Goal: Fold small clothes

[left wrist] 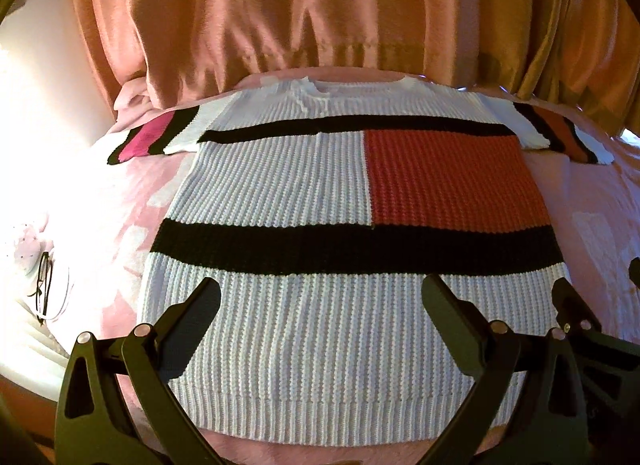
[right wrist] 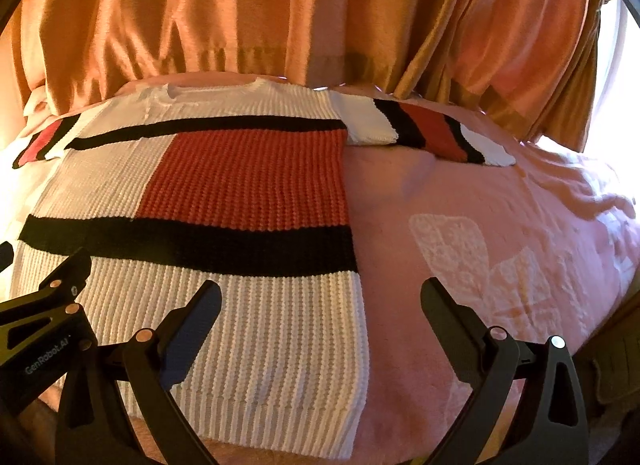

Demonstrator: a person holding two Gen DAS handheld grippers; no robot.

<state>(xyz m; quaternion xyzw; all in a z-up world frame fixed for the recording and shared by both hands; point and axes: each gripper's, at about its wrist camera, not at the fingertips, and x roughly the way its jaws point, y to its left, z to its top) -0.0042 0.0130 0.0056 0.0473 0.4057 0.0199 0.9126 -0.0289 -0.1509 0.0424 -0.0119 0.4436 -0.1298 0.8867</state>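
Observation:
A small knitted sweater [left wrist: 280,185] lies flat on a pink blanket [left wrist: 592,225], white with black bands and a red block, neck at the far end, both sleeves spread sideways. My left gripper [left wrist: 324,293] is open above the white hem area, nothing between its fingers. In the right wrist view the same sweater [right wrist: 224,185] fills the left half. My right gripper [right wrist: 320,297] is open and straddles the sweater's right side edge near the hem. The left gripper's body [right wrist: 44,305] shows at the lower left there, and the right gripper's finger [left wrist: 572,305] shows at the lower right in the left wrist view.
An orange curtain [left wrist: 320,5] hangs close behind the far edge of the blanket. A pair of glasses [left wrist: 44,285] lies on white cloth at the left. The pink blanket [right wrist: 500,225] with a pale flower print stretches to the right of the sweater.

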